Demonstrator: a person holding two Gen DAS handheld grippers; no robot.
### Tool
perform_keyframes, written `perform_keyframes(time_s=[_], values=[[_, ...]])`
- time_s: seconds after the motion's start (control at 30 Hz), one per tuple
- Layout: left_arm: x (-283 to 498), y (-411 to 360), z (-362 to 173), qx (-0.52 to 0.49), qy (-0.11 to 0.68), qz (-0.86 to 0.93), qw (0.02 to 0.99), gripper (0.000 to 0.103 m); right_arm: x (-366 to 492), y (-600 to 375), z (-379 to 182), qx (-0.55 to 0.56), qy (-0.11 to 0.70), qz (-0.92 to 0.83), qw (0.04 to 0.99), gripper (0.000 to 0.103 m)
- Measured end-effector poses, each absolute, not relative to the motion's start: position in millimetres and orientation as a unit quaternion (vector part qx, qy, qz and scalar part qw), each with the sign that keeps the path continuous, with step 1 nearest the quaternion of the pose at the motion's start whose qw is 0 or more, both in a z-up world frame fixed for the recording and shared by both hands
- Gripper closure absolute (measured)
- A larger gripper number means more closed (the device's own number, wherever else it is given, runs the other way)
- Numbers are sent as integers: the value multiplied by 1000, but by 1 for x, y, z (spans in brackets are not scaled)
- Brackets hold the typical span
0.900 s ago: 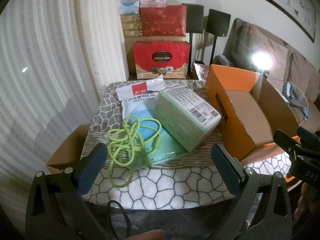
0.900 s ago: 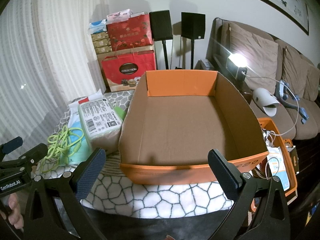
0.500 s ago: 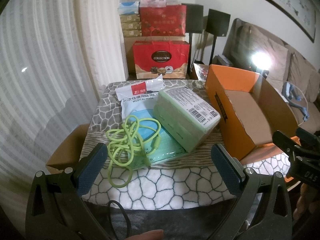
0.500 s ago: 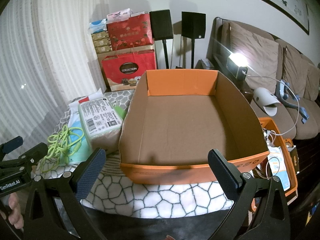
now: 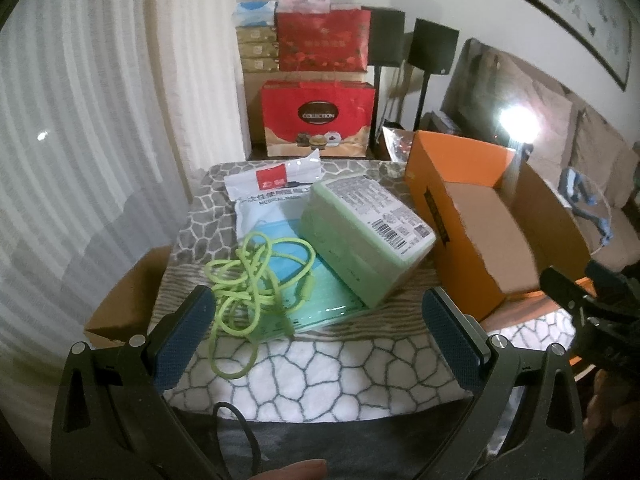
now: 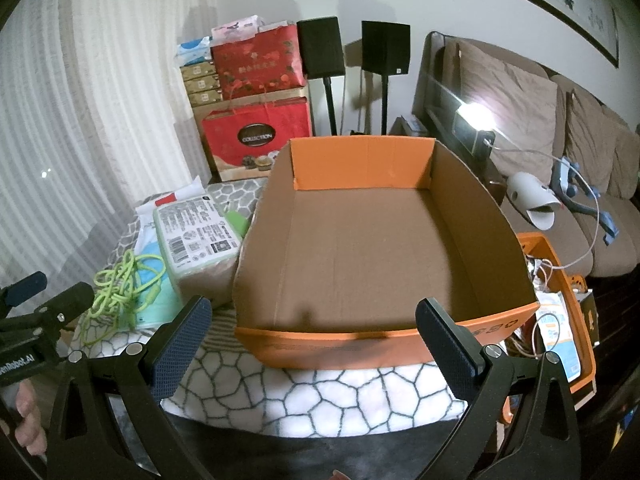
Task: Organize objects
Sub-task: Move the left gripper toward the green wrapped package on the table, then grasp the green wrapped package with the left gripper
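Here the left tool [image 5: 318, 326] stands at its widest, nothing between its pads, angled down over the near edge of the tabletop [image 5: 320, 376], which carries a pebble-patterned cover. From that tool, the tangled green cable [image 5: 256, 280] lies just ahead at 11 o'clock, resting on a teal mask pack [image 5: 320, 292]. One green wrapped pack [image 5: 366, 232] sits at 12 to 1 o'clock, partly on the teal pack; one white mask pouch [image 5: 264, 196] lies beyond at 12 o'clock. The orange box [image 5: 460, 240] stands at 2 o'clock, just beside the green pack.

The right tool [image 6: 312, 332] is likewise fully spread and holds nothing, tilted down toward the same box [image 6: 380, 240], whose open, empty interior fills 12 o'clock. The cable [image 6: 120, 284] and green pack [image 6: 196, 236] lie at 10 o'clock.

Count: one cable, one green pack, one teal pack, one pouch, one orange box, two tools. A fingertip [image 5: 296, 470] shows at the bottom edge of the left view.
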State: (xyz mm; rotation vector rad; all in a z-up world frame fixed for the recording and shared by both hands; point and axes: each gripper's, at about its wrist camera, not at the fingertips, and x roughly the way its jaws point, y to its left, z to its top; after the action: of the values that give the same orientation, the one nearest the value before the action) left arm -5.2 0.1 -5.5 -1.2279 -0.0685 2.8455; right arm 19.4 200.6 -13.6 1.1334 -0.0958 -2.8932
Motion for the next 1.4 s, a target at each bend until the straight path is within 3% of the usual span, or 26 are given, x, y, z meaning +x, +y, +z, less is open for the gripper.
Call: perform_keyframes(time_s=[0.53, 1.2, 1.4], values=[[-42, -12, -4, -399, -42, 915, 34, 0, -6, 239, -9, 379, -43, -924, 18, 0], [-120, -31, -43, -481, -162, 854, 115, 3, -47, 337, -4, 399, -52, -914, -47, 1], [-130, -29, -59, -502, -177, 836, 129, 3, -63, 364, -17, 446, -63, -892, -24, 13]])
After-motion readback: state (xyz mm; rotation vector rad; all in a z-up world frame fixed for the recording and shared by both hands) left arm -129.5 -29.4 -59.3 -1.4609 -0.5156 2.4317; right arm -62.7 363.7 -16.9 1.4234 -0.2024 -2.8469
